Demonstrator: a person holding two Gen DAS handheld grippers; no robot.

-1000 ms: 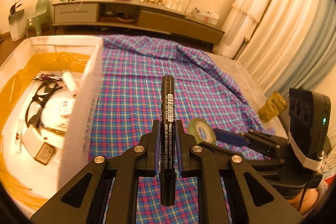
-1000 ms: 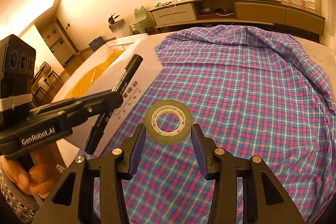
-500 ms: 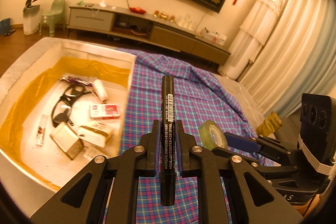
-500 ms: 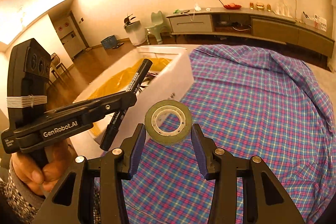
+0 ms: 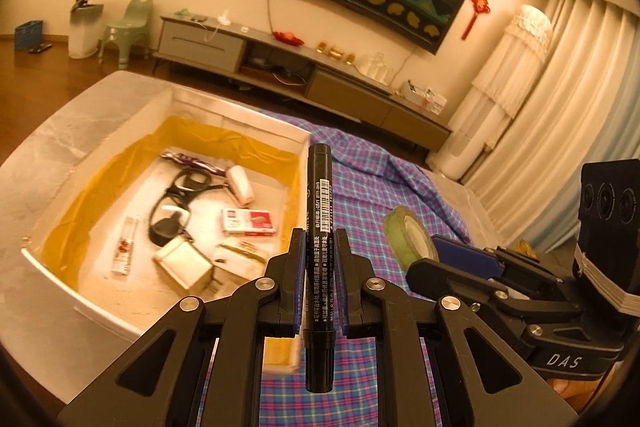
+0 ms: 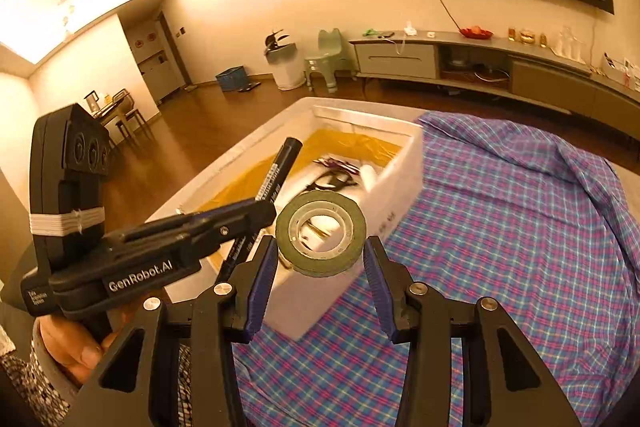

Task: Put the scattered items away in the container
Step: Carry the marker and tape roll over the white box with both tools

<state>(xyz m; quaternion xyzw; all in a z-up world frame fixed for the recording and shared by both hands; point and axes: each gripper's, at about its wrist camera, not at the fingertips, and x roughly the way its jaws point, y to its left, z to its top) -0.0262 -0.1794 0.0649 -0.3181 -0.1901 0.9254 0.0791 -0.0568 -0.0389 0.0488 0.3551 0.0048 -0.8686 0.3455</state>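
Left wrist view: the white container [image 5: 120,311], lined in yellow, already holds a pair of black glasses [image 5: 176,203], a small red-and-white box [image 5: 248,223], a purple pen [image 5: 192,161] and other small packets, so most of the tidying looks done. What is left, as far as the pictures show, are the two things in hand. The left gripper [image 5: 318,279] is clenched on a black marker [image 5: 319,227], which stands upright between its pads just beside the container's near right corner, not yet over its floor. The right gripper [image 6: 320,275] grasps a roll of green tape [image 6: 320,233] by its outer edge, the roll face-on to the right wrist camera, over the container's near wall at the edge of the plaid cloth [image 6: 500,247]. No stray item shows on the cloth.
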